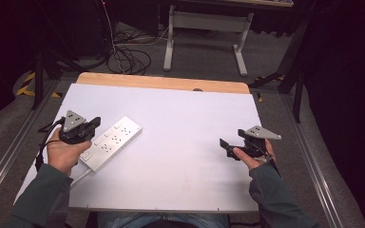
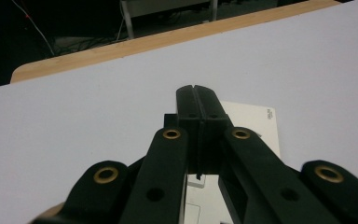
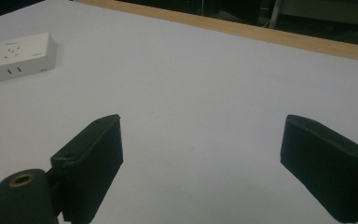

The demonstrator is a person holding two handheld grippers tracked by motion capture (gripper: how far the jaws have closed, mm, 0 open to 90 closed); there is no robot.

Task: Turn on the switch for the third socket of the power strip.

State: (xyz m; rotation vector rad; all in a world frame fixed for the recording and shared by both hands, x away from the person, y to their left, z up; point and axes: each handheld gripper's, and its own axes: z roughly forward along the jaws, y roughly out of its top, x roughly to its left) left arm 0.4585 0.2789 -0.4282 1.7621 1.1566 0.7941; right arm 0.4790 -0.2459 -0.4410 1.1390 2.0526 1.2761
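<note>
Hovering left gripper above power strip

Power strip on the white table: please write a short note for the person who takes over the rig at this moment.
Left hand-held gripper: jaws shut, empty, above the near end of the power strip.
Right hand-held gripper: jaws open, empty, over bare table, far from the strip.
Power strip: lies flat, diagonal, on the table's left part, cord toward the near edge.
Done: nothing gripped.
Left: probably handling the strip.

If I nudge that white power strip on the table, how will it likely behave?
The power strip looks like rigid plastic lying flat, so it should probably slide rather than tip or roll. Its smooth casing on the smooth white table may skid easily. Its cable could drag or swing it.
</note>
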